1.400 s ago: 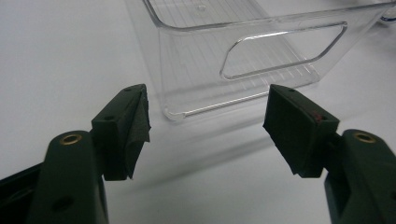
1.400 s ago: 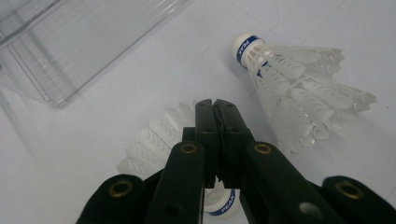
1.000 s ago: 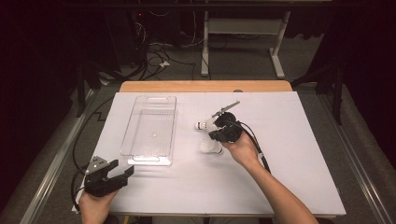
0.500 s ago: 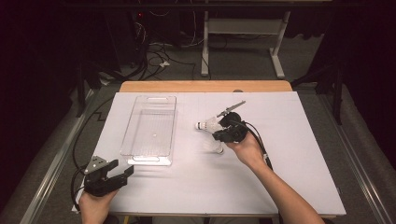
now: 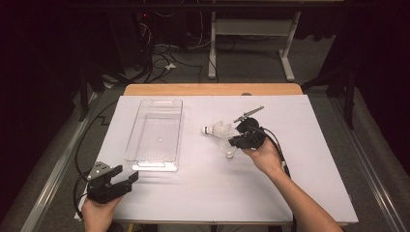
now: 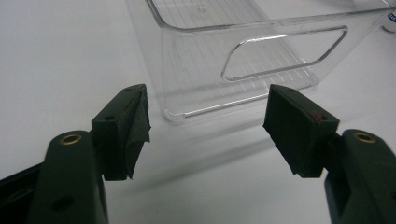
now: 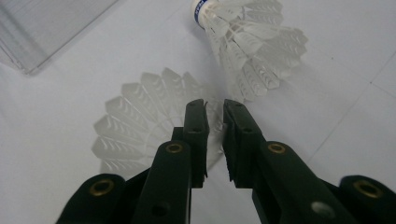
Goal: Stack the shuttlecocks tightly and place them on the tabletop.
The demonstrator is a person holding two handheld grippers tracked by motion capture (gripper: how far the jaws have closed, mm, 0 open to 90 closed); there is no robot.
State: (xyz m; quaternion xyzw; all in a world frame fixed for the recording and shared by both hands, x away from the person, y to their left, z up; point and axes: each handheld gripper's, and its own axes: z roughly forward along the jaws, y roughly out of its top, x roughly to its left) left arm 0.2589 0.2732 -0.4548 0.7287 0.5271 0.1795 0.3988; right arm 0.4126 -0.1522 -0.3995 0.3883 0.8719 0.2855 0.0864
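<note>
Shuttlecocks are what we are handling: two white feathered ones lie on the white table cover, right of the clear plastic bin. The nearer shuttlecock stands on its cork with its feather skirt opening upward, while the farther shuttlecock lies on its side, cork pointing toward the bin.

Our right gripper sits just over the rim of the upright one. Its jaws have just been opening and now stand a narrow slot apart. In the right gripper view the feather edge runs into that slot, but we cannot tell whether the pads press on it; to us it reads as a grip let go or being reset, since thin feathers call for a narrow pinch.

Our left gripper rests low at the near left corner of the table, jaws spread wide with nothing between them, facing the bin's near end wall and its handle cut-out. We judge it waits there to steady the bin, which is empty and close enough to receive both shuttlecocks.
</note>
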